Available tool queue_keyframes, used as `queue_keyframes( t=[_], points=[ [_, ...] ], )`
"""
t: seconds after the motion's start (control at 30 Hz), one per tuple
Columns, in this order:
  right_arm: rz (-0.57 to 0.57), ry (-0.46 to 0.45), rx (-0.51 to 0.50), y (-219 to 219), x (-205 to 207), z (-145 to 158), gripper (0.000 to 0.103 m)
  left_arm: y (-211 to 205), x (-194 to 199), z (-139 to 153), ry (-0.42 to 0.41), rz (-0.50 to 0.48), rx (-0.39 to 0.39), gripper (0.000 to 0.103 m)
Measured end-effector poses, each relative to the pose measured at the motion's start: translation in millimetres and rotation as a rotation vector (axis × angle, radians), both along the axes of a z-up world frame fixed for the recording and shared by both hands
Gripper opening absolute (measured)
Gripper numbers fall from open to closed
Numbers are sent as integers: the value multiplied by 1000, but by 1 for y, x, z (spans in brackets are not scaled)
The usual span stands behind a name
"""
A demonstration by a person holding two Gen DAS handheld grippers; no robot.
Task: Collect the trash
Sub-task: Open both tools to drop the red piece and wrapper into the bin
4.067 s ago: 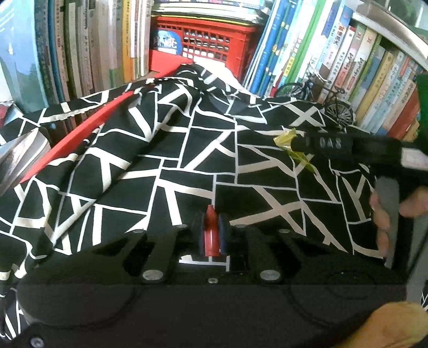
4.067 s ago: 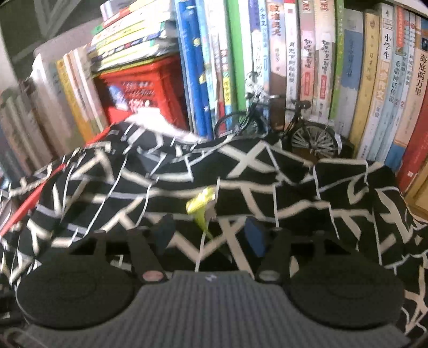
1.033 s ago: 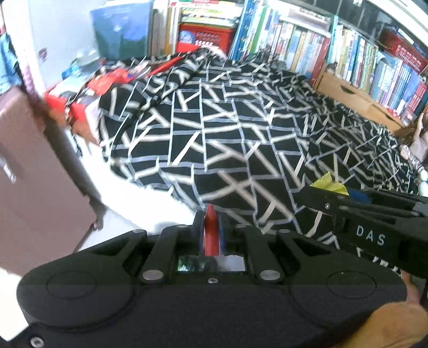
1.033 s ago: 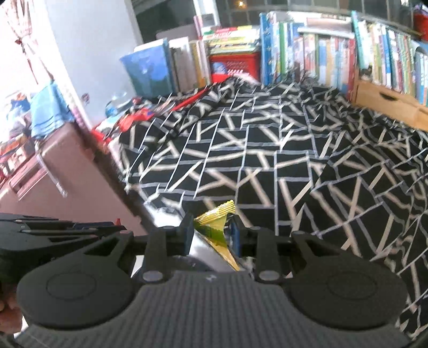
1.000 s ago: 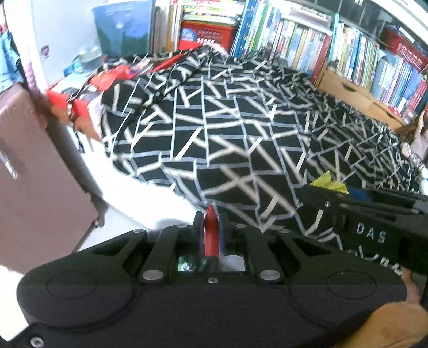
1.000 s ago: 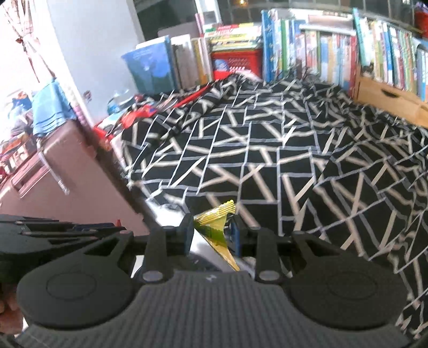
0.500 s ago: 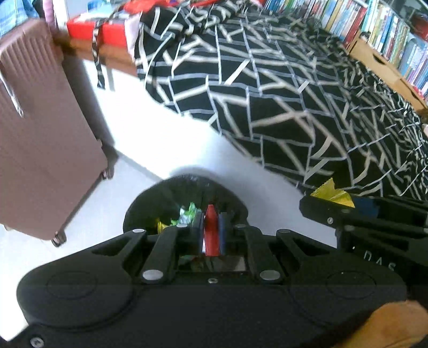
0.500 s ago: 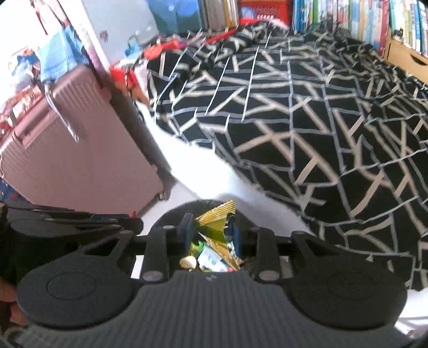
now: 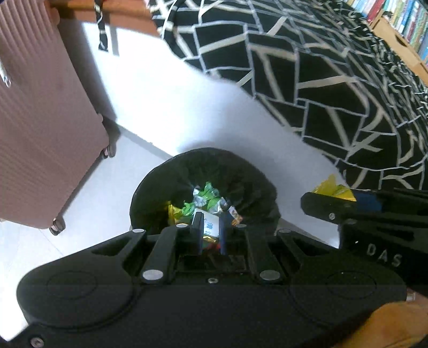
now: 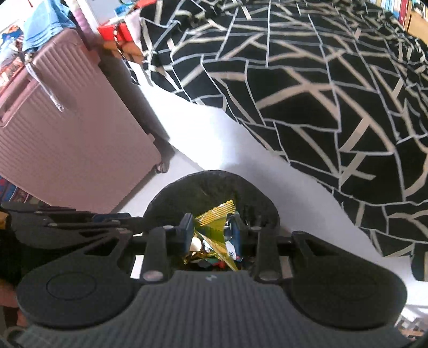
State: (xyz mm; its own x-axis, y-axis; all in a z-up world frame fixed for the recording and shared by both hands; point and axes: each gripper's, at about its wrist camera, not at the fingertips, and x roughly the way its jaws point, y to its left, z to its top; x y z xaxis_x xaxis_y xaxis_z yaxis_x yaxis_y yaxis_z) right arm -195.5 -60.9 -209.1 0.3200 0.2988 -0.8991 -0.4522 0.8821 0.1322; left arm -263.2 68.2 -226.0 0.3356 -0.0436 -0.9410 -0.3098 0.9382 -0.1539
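Note:
A black-lined trash bin (image 9: 240, 171) stands on the floor beside the bed, holding several shiny candy wrappers (image 9: 206, 196). My left gripper (image 9: 210, 233) hangs just above its mouth, slightly open, with only the bin's contents showing between the fingers. My right gripper (image 10: 211, 233) is over the same bin (image 10: 208, 179), shut on a yellow-green foil wrapper (image 10: 214, 220). In the left wrist view the right gripper (image 9: 334, 199) comes in from the right with that wrapper (image 9: 330, 187) sticking up. The left gripper (image 10: 128, 218) shows at the left edge of the right wrist view.
A pink ribbed suitcase (image 9: 40, 120) on wheels stands left of the bin. The bed with its black-and-white patterned cover (image 9: 334, 80) and white side sheet (image 9: 187, 107) rises to the right. Bookshelves (image 9: 401, 24) line the far wall. Pale floor (image 9: 88, 203) surrounds the bin.
Both grippers swung from over the bed down to above the bin. The red piece that sat between the left fingers is gone and they have parted slightly. The right still holds the yellow wrapper.

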Motion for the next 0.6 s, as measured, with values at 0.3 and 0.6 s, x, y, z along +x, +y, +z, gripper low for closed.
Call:
queue_keyframes(
  t=[0.3, 0.6],
  points=[
    [-29, 32, 6, 6, 12, -15, 58, 14, 7, -17, 31, 20, -13, 17],
    [-60, 35, -1, 6, 16, -19, 68, 20, 11, -24, 63, 16, -7, 53]
  ],
)
